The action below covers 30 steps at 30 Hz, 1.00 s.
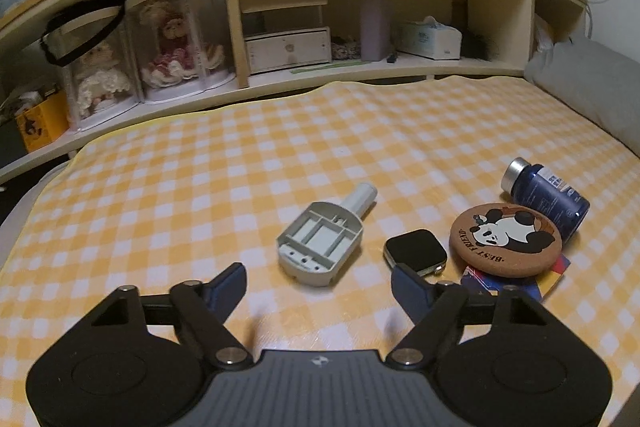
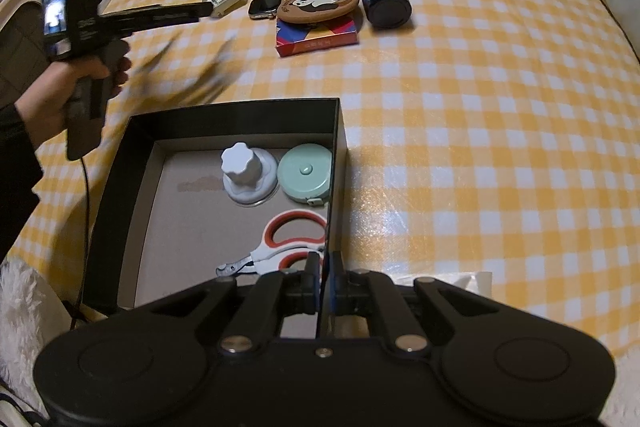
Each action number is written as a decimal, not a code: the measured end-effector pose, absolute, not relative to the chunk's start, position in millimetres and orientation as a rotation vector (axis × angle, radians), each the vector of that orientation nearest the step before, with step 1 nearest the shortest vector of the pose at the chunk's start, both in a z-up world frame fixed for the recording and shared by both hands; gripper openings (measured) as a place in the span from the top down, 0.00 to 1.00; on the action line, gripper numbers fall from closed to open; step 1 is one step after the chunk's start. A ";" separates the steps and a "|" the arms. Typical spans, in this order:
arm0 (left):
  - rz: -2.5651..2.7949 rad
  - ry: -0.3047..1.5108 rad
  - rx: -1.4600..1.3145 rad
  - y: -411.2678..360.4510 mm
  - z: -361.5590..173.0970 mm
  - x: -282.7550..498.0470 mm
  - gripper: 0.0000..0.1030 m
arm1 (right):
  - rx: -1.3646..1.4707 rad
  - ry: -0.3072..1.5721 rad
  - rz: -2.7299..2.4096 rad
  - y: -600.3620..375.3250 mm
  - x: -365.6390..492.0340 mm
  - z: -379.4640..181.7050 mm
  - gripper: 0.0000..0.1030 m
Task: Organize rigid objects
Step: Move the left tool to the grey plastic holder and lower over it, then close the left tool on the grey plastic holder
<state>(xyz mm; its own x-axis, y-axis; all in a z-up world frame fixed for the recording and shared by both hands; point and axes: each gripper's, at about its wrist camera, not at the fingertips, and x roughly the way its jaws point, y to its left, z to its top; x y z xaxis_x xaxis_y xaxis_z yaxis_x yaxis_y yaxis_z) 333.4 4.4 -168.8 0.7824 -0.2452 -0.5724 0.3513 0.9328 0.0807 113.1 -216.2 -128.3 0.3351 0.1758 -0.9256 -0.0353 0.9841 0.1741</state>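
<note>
Hovering with jaws spread wide, the left gripper faces the smartwatch, just left of the panda coaster; the right gripper pinches the black box wall.

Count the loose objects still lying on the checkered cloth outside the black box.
5: grey plastic part farthest left, smartwatch beside it, panda coaster resting on the card box, and blue bottle on the right. Nothing else shows.

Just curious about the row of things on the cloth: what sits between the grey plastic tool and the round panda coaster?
A small square smartwatch with a black screen lies between the grey plastic tool and the round panda coaster; both views show it.
</note>
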 end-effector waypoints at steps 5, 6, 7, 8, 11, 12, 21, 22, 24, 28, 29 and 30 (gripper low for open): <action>-0.305 0.567 0.158 -3.2 -176.2 347.8 0.34 | 0.152 1.230 0.148 -217.7 112.0 -128.3 0.95; -0.301 0.565 0.152 -3.8 -177.6 350.8 0.34 | 0.154 1.231 0.148 -217.6 112.0 -128.4 0.95; -0.293 0.564 0.146 -4.2 -179.3 354.3 0.34 | 0.156 1.232 0.148 -218.3 112.5 -128.6 0.95; -0.288 0.561 0.138 -4.1 -180.4 357.9 0.34 | 0.159 1.233 0.147 -218.9 112.9 -128.7 0.94; -0.274 0.569 0.121 -3.8 -184.7 366.5 0.38 | 0.167 1.235 0.149 -219.7 114.0 -128.9 0.94; -0.271 0.579 0.124 -3.8 -186.0 368.8 0.41 | 0.168 1.235 0.151 -219.0 113.7 -128.5 0.94; -0.296 0.636 0.114 9.2 -186.9 362.3 0.56 | 0.176 1.238 0.156 -218.8 114.0 -130.3 0.94; -0.302 0.643 0.116 11.8 -186.7 359.4 0.57 | 0.176 1.238 0.156 -218.7 114.4 -130.8 0.94; -0.328 0.666 0.132 16.5 -185.6 350.6 0.57 | 0.175 1.238 0.157 -218.8 114.1 -130.9 0.94; -0.391 0.716 0.202 26.1 -182.1 326.2 0.60 | 0.178 1.240 0.158 -219.5 114.4 -131.8 0.95; -0.404 0.734 0.216 29.6 -180.9 319.2 0.60 | 0.176 1.240 0.159 -219.0 114.4 -131.8 0.95; -0.416 0.749 0.216 32.9 -179.9 313.5 0.60 | 0.172 1.239 0.160 -218.6 114.4 -131.6 0.95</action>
<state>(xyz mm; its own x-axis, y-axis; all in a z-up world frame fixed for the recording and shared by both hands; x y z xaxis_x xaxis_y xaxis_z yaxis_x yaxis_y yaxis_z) 313.5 32.9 -179.9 0.6567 -0.2878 -0.6971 0.4394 0.8972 0.0435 114.4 -218.6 -131.6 0.3178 0.2140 -0.9237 -0.0281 0.9759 0.2164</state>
